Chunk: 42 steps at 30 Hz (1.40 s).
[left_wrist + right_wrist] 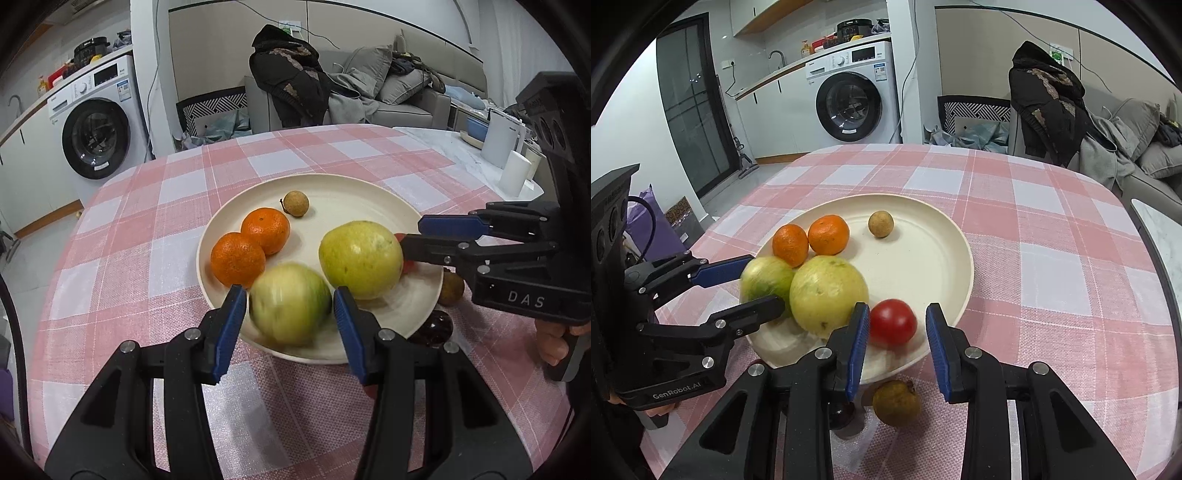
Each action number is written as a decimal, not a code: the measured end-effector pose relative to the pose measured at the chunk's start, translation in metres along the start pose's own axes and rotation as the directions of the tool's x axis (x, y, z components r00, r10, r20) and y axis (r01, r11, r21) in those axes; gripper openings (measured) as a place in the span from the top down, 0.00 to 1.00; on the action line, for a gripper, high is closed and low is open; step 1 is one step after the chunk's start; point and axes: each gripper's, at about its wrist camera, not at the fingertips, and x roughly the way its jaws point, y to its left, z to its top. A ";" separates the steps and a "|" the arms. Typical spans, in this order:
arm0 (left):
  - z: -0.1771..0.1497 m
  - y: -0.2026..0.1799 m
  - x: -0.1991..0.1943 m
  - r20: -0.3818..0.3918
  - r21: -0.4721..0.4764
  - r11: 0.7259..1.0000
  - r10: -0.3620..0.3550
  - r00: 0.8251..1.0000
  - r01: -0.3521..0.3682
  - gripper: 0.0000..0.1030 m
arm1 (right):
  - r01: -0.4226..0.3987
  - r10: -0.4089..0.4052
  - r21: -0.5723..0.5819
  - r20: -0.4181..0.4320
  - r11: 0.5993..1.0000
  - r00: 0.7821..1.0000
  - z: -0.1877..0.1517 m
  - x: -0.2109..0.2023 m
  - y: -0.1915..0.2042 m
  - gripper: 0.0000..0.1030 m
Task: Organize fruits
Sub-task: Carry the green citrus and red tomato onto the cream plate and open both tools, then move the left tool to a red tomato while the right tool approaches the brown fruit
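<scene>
Here, green fruit (290,308) between left claw (290,310) pads, plate (332,206)

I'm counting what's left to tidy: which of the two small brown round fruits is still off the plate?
The darker brown one on the cloth beside the plate's near rim; the paler one sits on the plate.

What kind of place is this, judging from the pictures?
Most likely a lived-in home, an open kitchen and living area: a washing machine under a counter with a sink tap, a grey sofa, and a table with a checked cloth.
</scene>
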 end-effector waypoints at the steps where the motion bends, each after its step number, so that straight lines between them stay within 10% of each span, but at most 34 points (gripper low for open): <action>1: 0.000 -0.001 -0.002 0.005 0.003 1.000 0.008 1.000 -0.008 0.54 | 0.004 -0.004 0.000 0.004 1.000 1.000 0.000 -0.002 0.000 0.66; 6: -0.004 -0.002 -0.010 0.005 0.013 1.000 0.018 1.000 -0.018 0.53 | 0.033 -0.033 -0.006 0.023 0.999 0.999 -0.004 -0.014 -0.002 0.47; 17: -0.023 0.000 -0.039 0.002 -0.022 1.000 -0.006 1.000 0.006 0.01 | 0.053 -0.053 0.000 -0.018 0.999 0.998 -0.029 -0.030 -0.014 0.01; 37: -0.043 -0.019 -0.036 -0.100 -0.006 0.998 -0.055 0.993 0.055 0.01 | 0.153 -0.159 -0.051 -0.139 0.987 0.978 -0.039 -0.001 -0.014 0.01; 42: -0.041 -0.019 -0.030 -0.120 -0.011 0.997 -0.077 0.990 0.076 0.10 | 0.109 -0.116 -0.050 -0.154 0.993 0.981 -0.037 0.003 -0.012 0.25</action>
